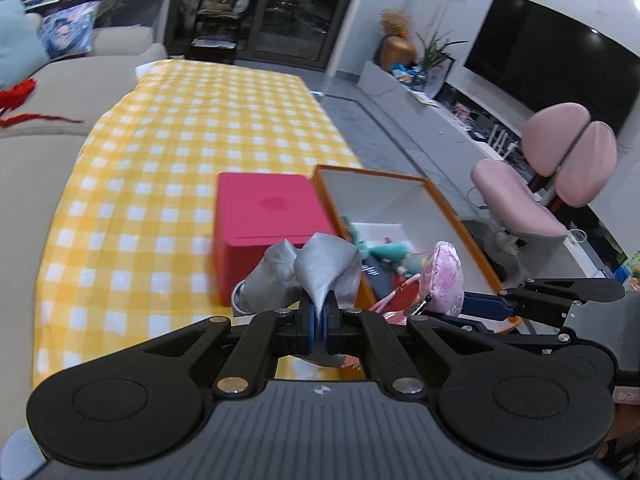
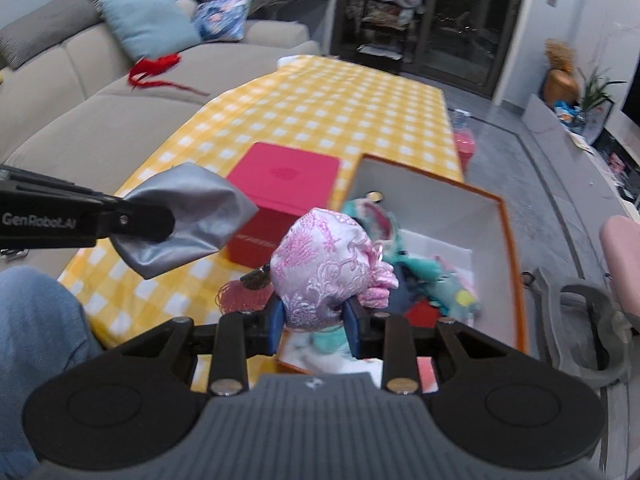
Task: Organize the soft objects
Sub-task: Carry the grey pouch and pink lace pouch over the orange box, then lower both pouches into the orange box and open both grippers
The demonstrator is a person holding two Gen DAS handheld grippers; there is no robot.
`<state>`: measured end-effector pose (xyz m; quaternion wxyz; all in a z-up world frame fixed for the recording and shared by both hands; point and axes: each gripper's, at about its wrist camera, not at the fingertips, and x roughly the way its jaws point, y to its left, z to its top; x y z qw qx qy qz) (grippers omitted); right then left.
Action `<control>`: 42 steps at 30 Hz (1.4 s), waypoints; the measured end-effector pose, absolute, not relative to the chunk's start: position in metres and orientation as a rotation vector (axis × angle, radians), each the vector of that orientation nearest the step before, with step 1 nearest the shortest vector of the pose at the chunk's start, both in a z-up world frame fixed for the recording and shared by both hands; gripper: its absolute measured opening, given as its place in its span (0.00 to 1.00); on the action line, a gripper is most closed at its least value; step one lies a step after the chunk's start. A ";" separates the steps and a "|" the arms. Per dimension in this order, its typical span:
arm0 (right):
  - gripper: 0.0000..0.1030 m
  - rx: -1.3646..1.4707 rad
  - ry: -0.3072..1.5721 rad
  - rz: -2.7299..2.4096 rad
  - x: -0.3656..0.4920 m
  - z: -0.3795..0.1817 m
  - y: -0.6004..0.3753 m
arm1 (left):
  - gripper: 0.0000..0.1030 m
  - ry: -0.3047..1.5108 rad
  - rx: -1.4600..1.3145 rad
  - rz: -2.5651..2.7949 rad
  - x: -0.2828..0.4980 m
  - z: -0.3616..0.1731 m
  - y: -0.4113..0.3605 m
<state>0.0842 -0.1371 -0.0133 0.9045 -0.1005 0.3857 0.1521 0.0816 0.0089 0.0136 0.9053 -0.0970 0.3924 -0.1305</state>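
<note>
Left gripper (image 1: 319, 312) is clamped on the grey pouch (image 2: 188, 216), carried over the checked cloth (image 1: 192, 120) beside the red box (image 1: 264, 224). Right gripper (image 2: 314, 320) pinches the pink pouch (image 2: 324, 272) at the orange box (image 2: 508, 256), probably above the near edge; blur hides the clearance. Get well inside the walls before releasing, one pouch at a time, clear of the teal toys (image 2: 440, 280).

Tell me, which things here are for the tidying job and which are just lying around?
For the job: silver pouch in the left gripper; pink pouch in the right gripper; orange box; red box.

Just lying about: red ribbon, blue cushion, pink chair.
</note>
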 end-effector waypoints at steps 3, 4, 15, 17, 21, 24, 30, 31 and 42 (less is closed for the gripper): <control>0.29 -0.197 0.779 0.278 0.083 -0.007 -0.153 | 0.03 0.801 -0.198 -0.302 0.083 0.020 -0.005; 0.29 -0.193 0.773 0.267 0.083 -0.004 -0.159 | 0.03 0.799 -0.199 -0.314 0.084 0.023 -0.009; 0.29 -0.179 0.687 0.183 0.106 0.023 -0.202 | 0.03 0.762 -0.162 -0.428 0.108 0.040 -0.063; 0.29 -0.185 0.673 0.181 0.115 0.028 -0.207 | 0.03 0.749 -0.159 -0.441 0.116 0.045 -0.070; 0.29 -0.194 0.657 0.178 0.138 0.034 -0.217 | 0.03 0.711 -0.163 -0.464 0.137 0.056 -0.086; 0.29 -0.173 0.677 0.180 0.157 0.031 -0.226 | 0.03 0.703 -0.178 -0.476 0.155 0.061 -0.096; 0.29 -0.146 0.775 0.191 0.199 0.005 -0.236 | 0.03 0.772 -0.166 -0.480 0.195 0.042 -0.121; 0.29 -0.158 0.790 0.196 0.206 -0.002 -0.236 | 0.03 0.789 -0.161 -0.479 0.201 0.036 -0.124; 0.29 -0.277 0.932 0.227 0.270 -0.072 -0.238 | 0.03 0.968 -0.052 -0.440 0.264 -0.042 -0.153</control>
